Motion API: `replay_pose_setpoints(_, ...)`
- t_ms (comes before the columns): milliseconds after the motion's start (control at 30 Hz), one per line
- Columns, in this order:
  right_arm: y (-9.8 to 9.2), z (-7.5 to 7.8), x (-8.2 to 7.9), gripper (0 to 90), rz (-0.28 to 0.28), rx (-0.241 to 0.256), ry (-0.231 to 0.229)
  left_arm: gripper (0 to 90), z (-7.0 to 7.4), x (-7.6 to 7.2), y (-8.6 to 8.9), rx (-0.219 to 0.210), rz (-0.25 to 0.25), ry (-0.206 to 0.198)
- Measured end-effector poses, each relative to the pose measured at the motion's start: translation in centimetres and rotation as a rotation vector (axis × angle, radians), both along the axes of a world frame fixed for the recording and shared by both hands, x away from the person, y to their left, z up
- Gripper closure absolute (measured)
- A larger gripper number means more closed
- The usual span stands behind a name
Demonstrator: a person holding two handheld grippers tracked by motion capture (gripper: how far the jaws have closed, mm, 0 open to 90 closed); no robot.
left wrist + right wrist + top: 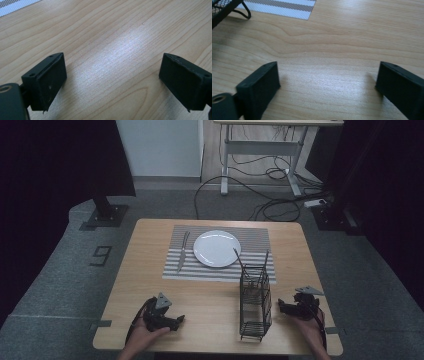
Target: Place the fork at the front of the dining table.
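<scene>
Table [150, 285] carries one striped placemat [260, 240], one white plate [217, 248], one knife [182, 251] and one wire caddy [255, 304] holding two dark utensils. Two grippers sit at the near edge: left gripper [176, 320] and right gripper [281, 306], both with jaws spread and nothing between them. The caddy stands just beside the right gripper, near the near right corner.

A grey carpet [55, 285] is covering the floor around the wooden worktop [145, 270]. Black curtains [45, 165] are hanging at both sides. A white wall panel [160, 147] is standing behind, beside a desk frame [260, 150] with black cables [260, 195] trailing underneath. Light is staying dim.
</scene>
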State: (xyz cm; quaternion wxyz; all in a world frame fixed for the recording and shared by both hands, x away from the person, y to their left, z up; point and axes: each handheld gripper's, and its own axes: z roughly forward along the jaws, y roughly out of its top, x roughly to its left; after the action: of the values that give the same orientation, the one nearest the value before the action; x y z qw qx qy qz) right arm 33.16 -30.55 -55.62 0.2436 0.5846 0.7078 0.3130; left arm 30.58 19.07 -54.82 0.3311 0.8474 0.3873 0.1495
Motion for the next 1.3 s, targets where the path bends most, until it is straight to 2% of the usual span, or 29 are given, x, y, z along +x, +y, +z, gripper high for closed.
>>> replay_pose_setpoints(67, -0.3, 0.2, -0.1, 8.6, -0.008, 0.044, -0.006, 7.4, 0.0, 0.0, 0.0, 0.000, 0.000, 0.000)
replay_pose_setpoints(133, -0.4, 0.5, -0.4, 11.3, -0.009, 0.060, -0.020, 7.4, 0.0, 0.0, 0.0, 0.000, 0.000, 0.000)
replay_pose_setpoints(233, -0.5, 0.9, -0.7, 12.8, -0.016, 0.061, -0.045, 7.4, 0.0, 0.0, 0.0, 0.000, 0.000, 0.000)
replay_pose_setpoints(267, -0.3, 1.6, -1.0, 13.4, -0.020, 0.056, -0.077, 7.4, 0.0, 0.0, 0.0, 0.000, 0.000, 0.000)
replay_pose_setpoints(333, -0.2, 1.8, -1.2, 13.6, -0.027, 0.049, -0.089, 7.4, 0.0, 0.0, 0.0, 0.000, 0.000, 0.000)
replay_pose_setpoints(400, -0.1, 2.5, -1.5, 13.8, -0.019, 0.035, -0.119, 7.4, 0.0, 0.0, 0.0, 0.000, 0.000, 0.000)
replay_pose_setpoints(433, 0.0, 3.4, -1.7, 14.1, -0.004, 0.058, -0.125, 7.3, 0.0, 0.0, 0.0, 0.000, -0.001, 0.000)
replay_pose_setpoints(467, 0.0, 3.4, -1.7, 14.1, -0.004, 0.058, -0.125, 7.3, 0.0, 0.0, 0.0, 0.000, -0.001, 0.000)
replay_pose_setpoints(567, 0.3, 4.8, -2.0, 13.9, 0.026, 0.090, -0.142, 7.2, 0.0, 0.1, 0.0, 0.001, -0.002, 0.001)
replay_pose_setpoints(600, 0.6, 5.8, -2.2, 14.0, 0.046, 0.110, -0.161, 7.1, 0.0, 0.1, 0.0, 0.001, -0.002, 0.001)
replay_pose_setpoints(667, 0.8, 6.3, -2.3, 14.0, 0.050, 0.107, -0.176, 7.0, 0.0, 0.1, 0.0, 0.000, -0.002, 0.001)
replay_pose_setpoints(733, 1.3, 7.7, -2.4, 15.1, 0.065, 0.119, -0.207, 7.0, 0.0, 0.1, 0.0, 0.001, -0.002, 0.001)
replay_pose_setpoints(767, 1.3, 7.7, -2.4, 15.1, 0.065, 0.119, -0.207, 7.0, 0.0, 0.1, 0.0, 0.001, -0.002, 0.001)
replay_pose_setpoints(800, 1.5, 8.6, -2.4, 16.7, 0.070, 0.135, -0.230, 7.0, 0.0, 0.1, 0.0, 0.001, -0.002, 0.001)
replay_pose_setpoints(933, 2.0, 9.8, -2.1, 18.1, 0.083, 0.156, -0.257, 7.0, 0.0, 0.1, 0.0, 0.001, -0.002, 0.001)
replay_pose_setpoints(1033, 2.9, 10.7, -1.7, 19.4, 0.110, 0.169, -0.264, 7.0, 0.0, 0.1, 0.0, 0.002, -0.003, 0.001)
replay_pose_setpoints(1200, 4.5, 11.6, -0.8, 22.4, 0.149, 0.160, -0.259, 7.0, 0.0, 0.1, 0.0, -0.001, -0.001, 0.001)
replay_pose_setpoints(1300, 4.9, 11.9, -0.2, 26.5, 0.136, 0.152, -0.259, 7.0, 0.0, 0.1, 0.0, -0.002, -0.001, 0.001)
